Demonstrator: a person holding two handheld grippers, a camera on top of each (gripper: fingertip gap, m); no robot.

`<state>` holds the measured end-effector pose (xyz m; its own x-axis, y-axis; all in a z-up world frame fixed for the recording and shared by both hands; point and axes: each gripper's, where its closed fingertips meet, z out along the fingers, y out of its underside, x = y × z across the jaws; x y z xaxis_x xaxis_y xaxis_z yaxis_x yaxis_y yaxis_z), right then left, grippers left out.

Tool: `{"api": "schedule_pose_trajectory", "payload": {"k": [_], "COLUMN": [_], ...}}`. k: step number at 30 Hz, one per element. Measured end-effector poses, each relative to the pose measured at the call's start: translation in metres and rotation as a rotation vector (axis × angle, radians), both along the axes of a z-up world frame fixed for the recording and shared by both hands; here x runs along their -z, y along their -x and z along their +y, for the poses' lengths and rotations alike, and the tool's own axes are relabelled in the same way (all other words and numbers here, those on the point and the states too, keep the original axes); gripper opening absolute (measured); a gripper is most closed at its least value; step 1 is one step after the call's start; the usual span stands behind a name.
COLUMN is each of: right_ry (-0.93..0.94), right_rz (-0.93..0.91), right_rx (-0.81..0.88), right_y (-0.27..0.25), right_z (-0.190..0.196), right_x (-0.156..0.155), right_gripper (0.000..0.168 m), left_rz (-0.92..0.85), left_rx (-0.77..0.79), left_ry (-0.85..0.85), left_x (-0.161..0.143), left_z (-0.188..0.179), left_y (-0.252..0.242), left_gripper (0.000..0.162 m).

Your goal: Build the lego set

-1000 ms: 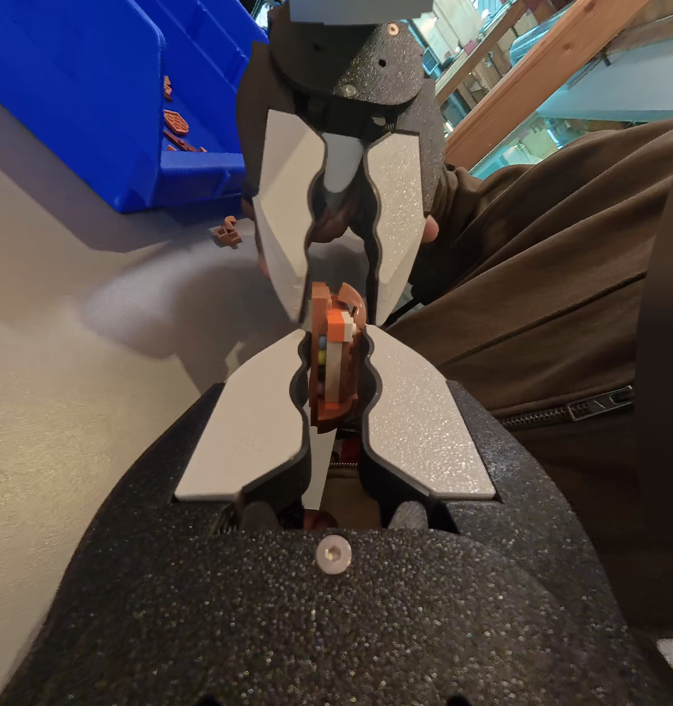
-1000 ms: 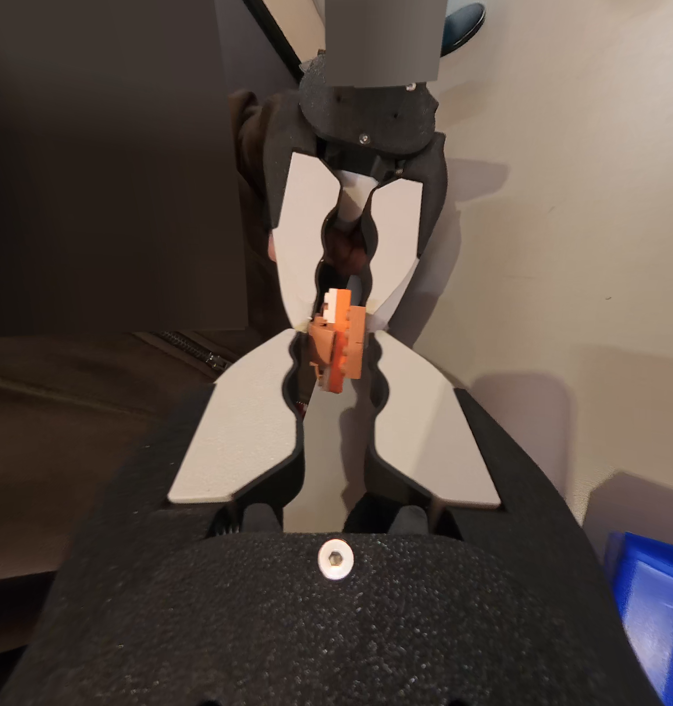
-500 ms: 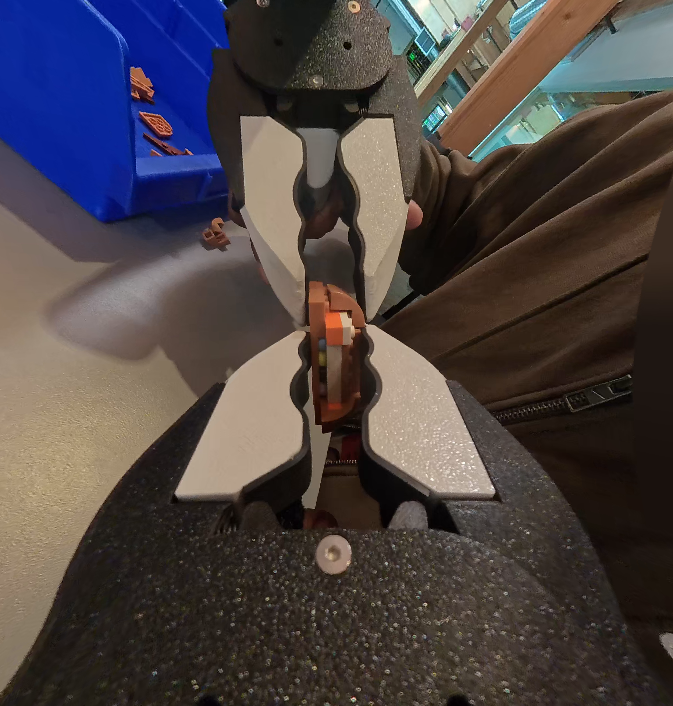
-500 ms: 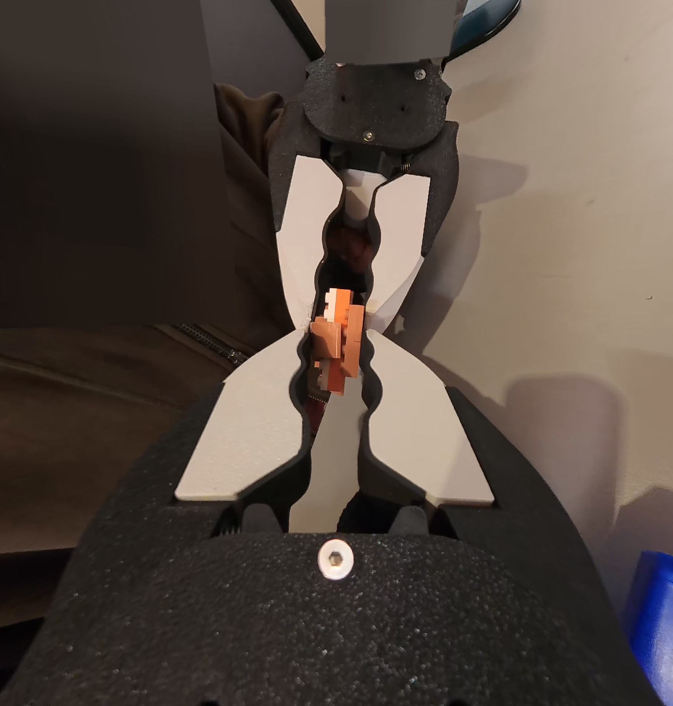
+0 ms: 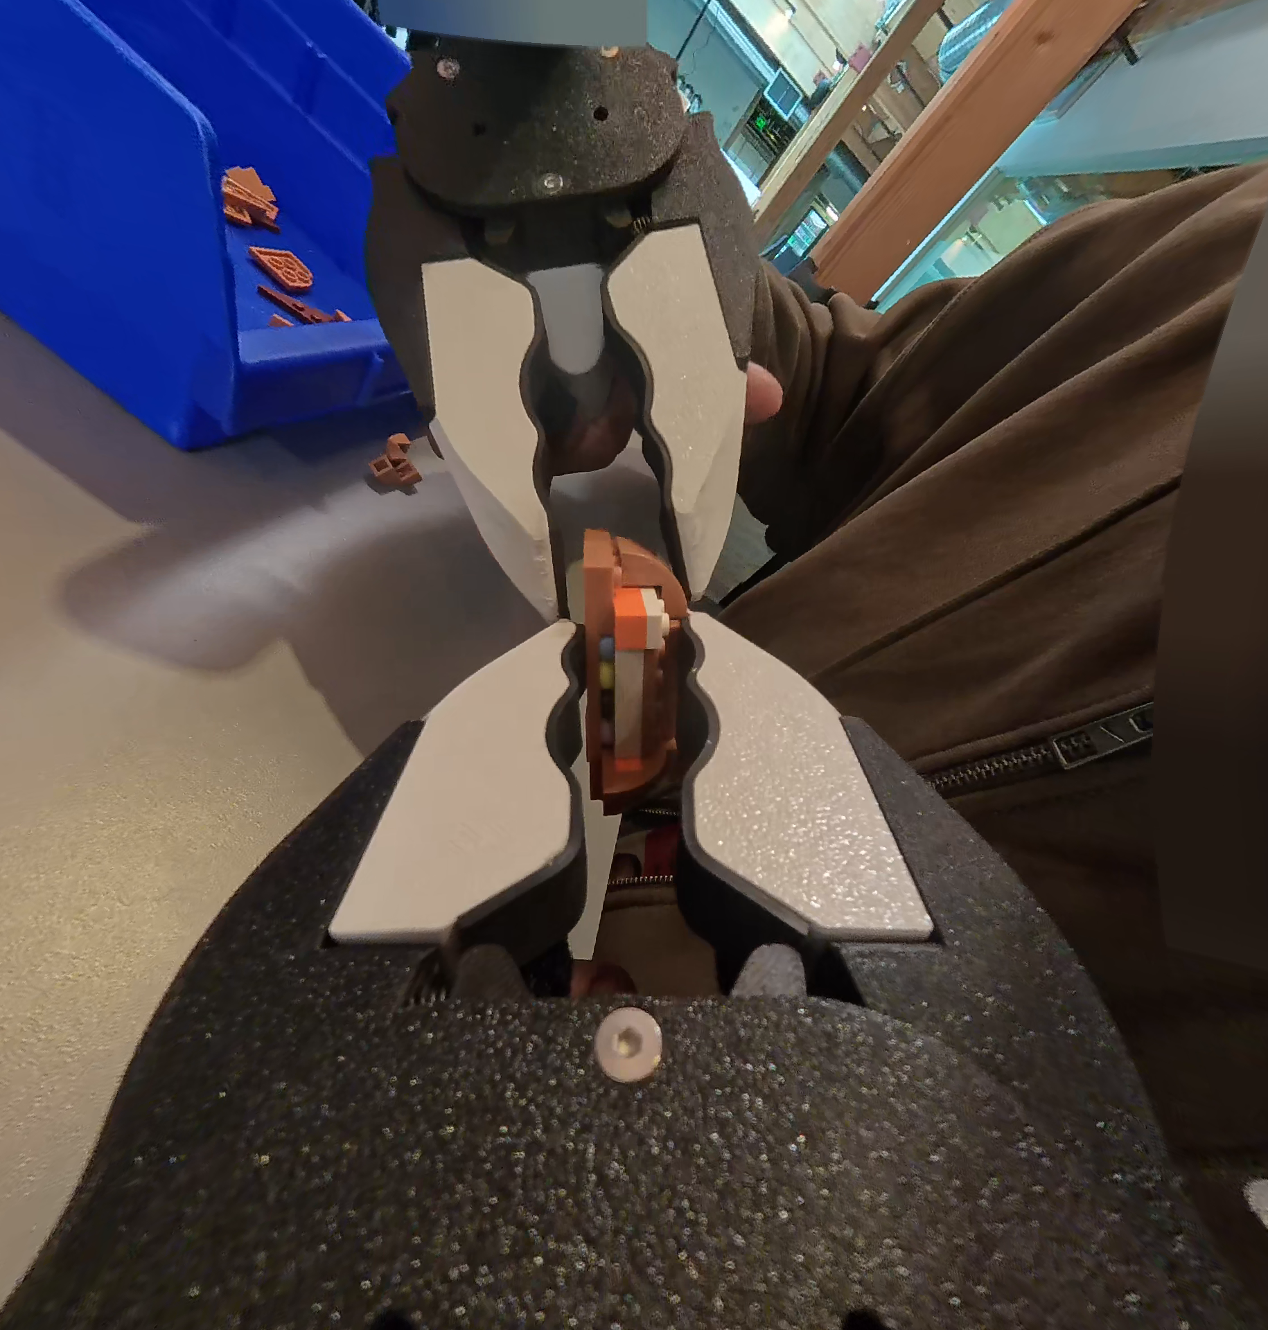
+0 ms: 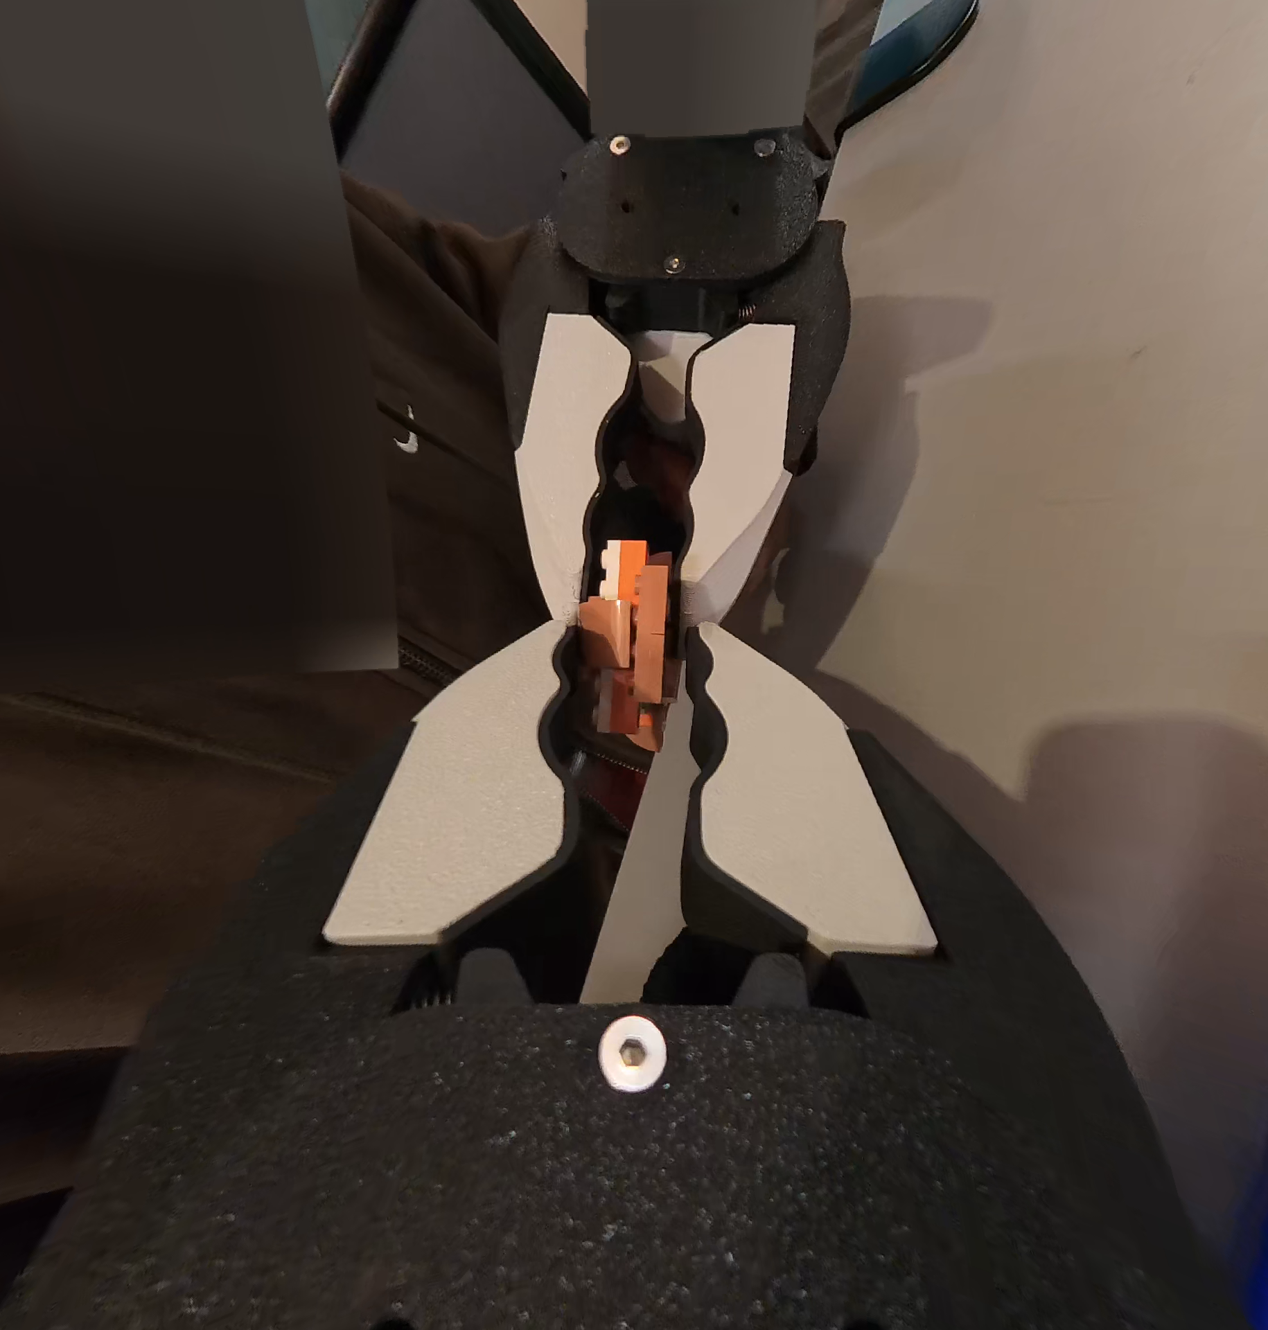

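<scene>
While tip to tip, left tongs (image 5: pixel 630 633) and right tongs (image 6: pixel 625 633) both pinching lego model (image 5: pixel 635 691), table edge (image 6: pixel 620 885) beneath.

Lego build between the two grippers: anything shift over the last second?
The right gripper tilted from leaning right to squarely facing the left gripper; the blue bin slid rightward in the left wrist view. Nothing was released: both stay tip to tip, clamped on the brown-and-orange lego build.

The lego model (image 5: pixel 631 684) sits between two facing grippers' fingers (image 5: pixel 487 777), bin (image 5: pixel 113 216) behind, loose piece (image 5: pixel 393 468) before it.
</scene>
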<state>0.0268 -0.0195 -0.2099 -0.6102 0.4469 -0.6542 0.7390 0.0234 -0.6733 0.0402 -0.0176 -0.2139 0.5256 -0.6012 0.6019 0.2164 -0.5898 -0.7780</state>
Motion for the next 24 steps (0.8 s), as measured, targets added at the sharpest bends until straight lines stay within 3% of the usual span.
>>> {"api": "schedule_pose_trajectory", "payload": {"k": [6, 13, 24], "right_ry": [-0.044, -0.26, -0.199], "right_rz": [0.025, 0.085, 0.053], "right_rx": [0.008, -0.014, -0.106], "right_y": [0.0005, 0.0004, -0.0082], "right_z": [0.0009, 0.0036, -0.0027], "right_x": [-0.002, 0.0062, 0.0022], "right_gripper": [0.035, 0.033, 0.023], "left_rz": [-0.002, 0.028, 0.095], "left_rx": [-0.013, -0.011, 0.016], "left_ry": [0.01, 0.036, 0.002], "left_x": [0.0011, 0.0063, 0.004], "left_z": [0.0015, 0.0016, -0.0017], "left_y": [0.0014, 0.0006, -0.0069], "left_gripper": [0.024, 0.024, 0.024]}}
